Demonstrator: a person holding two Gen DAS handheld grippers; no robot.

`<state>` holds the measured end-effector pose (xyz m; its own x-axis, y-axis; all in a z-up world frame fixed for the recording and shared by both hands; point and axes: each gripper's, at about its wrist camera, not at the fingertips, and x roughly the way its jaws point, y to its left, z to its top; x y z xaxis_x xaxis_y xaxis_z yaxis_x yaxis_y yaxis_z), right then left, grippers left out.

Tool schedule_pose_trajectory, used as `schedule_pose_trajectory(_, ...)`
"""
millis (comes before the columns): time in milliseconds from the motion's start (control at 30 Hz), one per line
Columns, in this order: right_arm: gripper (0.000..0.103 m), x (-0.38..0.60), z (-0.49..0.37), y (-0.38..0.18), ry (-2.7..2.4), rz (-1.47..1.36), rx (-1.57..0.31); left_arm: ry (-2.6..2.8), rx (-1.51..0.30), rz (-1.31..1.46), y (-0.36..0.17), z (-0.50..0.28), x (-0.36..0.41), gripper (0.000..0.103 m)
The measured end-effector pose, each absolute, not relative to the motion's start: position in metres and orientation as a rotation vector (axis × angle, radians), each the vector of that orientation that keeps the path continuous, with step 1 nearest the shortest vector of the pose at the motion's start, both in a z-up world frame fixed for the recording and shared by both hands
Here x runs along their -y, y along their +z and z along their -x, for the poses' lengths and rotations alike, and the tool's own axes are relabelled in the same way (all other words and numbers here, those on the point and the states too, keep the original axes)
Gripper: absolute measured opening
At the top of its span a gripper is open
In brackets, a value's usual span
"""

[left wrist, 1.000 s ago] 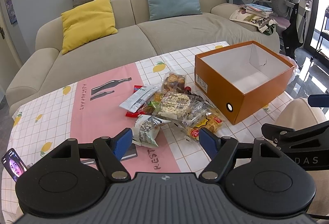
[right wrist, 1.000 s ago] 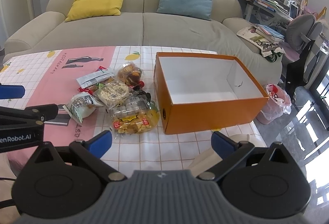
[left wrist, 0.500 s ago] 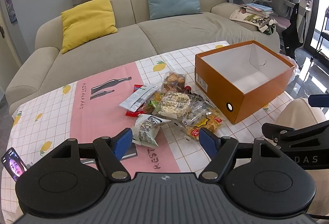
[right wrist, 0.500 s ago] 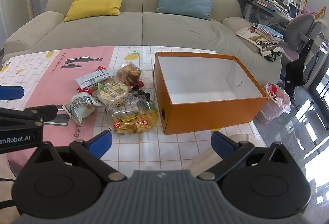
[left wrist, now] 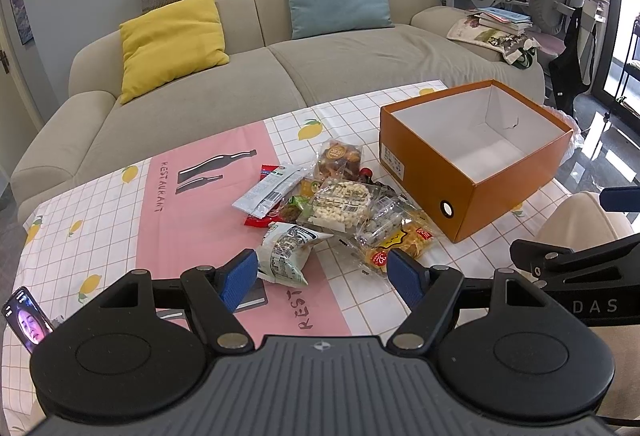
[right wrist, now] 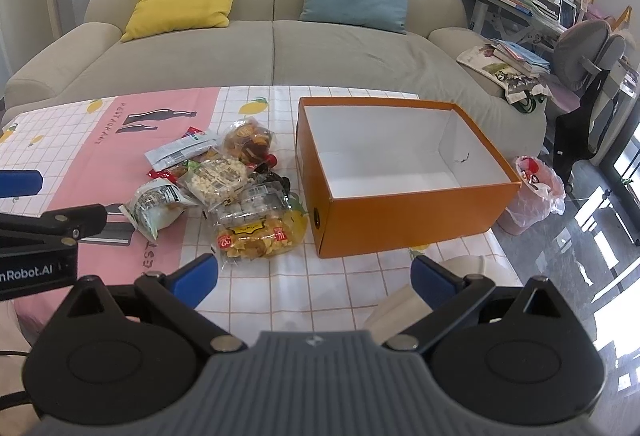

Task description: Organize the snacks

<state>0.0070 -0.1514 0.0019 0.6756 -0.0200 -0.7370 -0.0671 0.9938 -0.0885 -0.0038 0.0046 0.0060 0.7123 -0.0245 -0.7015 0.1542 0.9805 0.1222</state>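
2 hand-held grippers, left and right, both spread empty; snack pile just ahead of left, box right.

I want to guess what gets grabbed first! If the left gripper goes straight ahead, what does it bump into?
Probably the white-green snack bag, lying just ahead of the open left gripper, nearer its left finger; depth is unclear.

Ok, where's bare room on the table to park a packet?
The pink cloth panel left of the snack pile lies bare, as does the checked strip in front of the orange box. The box is empty. It is crowded between pile and box wall.
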Motion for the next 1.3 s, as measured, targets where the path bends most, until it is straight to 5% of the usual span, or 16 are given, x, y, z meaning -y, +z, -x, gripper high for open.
schedule_pose_trajectory(1100, 0.100, 0.152, -0.022, -0.008, 0.059, 0.084, -0.857, -0.091, -0.807, -0.133, 0.003, -0.009, -0.017, 0.087)
schedule_pose_trajectory(1300, 0.100, 0.160, -0.032, -0.016, 0.148, 0.009, -0.730, -0.079, -0.833, -0.086, -0.003, -0.027, -0.035, 0.085)
